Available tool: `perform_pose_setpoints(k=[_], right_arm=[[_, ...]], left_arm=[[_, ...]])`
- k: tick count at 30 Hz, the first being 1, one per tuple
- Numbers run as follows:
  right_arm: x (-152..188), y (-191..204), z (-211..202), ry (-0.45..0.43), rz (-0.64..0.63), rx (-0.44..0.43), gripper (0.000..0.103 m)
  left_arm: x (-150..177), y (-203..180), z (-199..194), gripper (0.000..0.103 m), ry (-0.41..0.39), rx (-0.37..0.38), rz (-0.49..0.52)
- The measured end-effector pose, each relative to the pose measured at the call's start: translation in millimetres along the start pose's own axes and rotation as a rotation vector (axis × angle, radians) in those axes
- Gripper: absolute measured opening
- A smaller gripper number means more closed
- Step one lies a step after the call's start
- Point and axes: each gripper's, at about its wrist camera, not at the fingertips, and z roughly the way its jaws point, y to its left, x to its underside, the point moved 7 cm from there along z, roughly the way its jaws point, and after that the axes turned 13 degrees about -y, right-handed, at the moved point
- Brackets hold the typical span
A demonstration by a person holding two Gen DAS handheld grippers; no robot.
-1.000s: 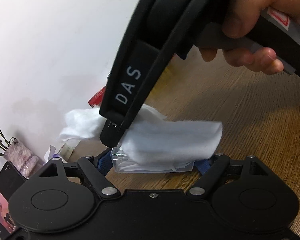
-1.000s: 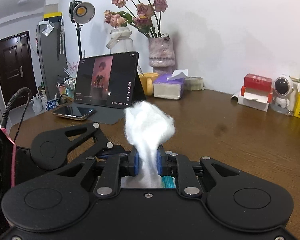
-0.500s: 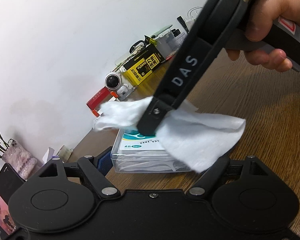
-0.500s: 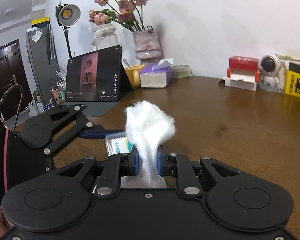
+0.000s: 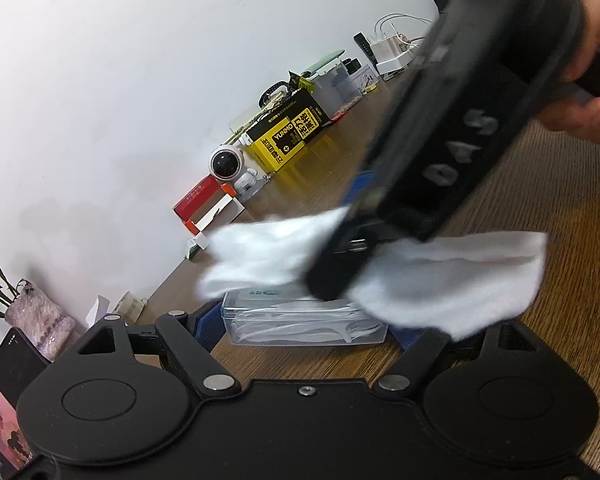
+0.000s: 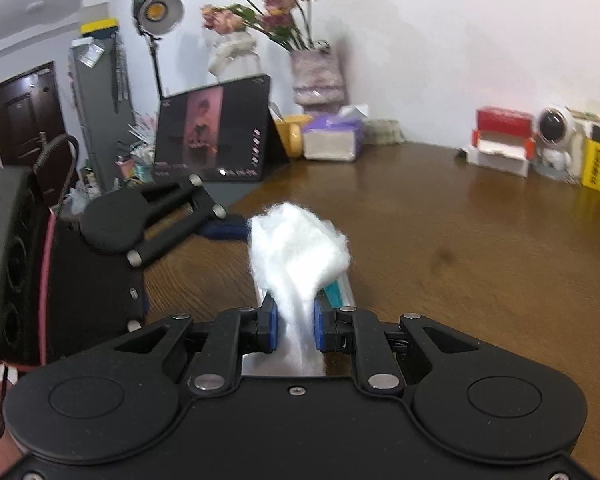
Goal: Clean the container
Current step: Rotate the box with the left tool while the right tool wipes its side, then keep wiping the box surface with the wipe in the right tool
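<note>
A clear plastic container (image 5: 304, 322) lies flat on the wooden table (image 5: 560, 208), between the blue pads of the left gripper (image 5: 304, 326). The pads sit at the two ends of the container and appear to clamp it, though the right-hand pad is partly hidden under the cloth. Thin white items show through its clear wall, and a label with green print covers its lid.

The right gripper (image 6: 295, 326) has its fingers pinched tight on a white cloth (image 6: 296, 256), which bunches up above the pads. In the left wrist view that gripper comes down from the upper right, blurred, with the person's hand (image 5: 588, 92) on its handle. The cloth (image 5: 440, 276) spreads across the top of the container and hangs past its right end.

Against the white wall stand a yellow box (image 5: 288, 134), a small astronaut figure (image 5: 232, 170) and a red and white box (image 5: 204, 204). A tablet (image 6: 216, 132) stands propped at the table's far left, near a vase of flowers (image 6: 318, 76).
</note>
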Motion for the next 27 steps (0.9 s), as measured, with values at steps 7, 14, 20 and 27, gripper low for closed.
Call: perform_pose_setpoints(k=[7, 14, 20, 27], right_arm=[[-20, -1, 14, -0.049, -0.012, 0.000, 0.017], [-7, -26, 5, -0.036, 0.047, 0.074, 0.018], [12, -26, -10, 0.002, 0.061, 0.088, 0.018], [19, -8, -19, 0.003, 0.052, 0.042, 0.018]], left_arm=[[0, -1, -3, 0.081, -0.001, 0.001, 0.000], [0, 0, 1, 0.081, -0.001, 0.002, 0.000], [1, 1, 3, 0.081, -0.001, 0.001, 0.000], [2, -2, 0, 0.081, -0.001, 0.001, 0.000]])
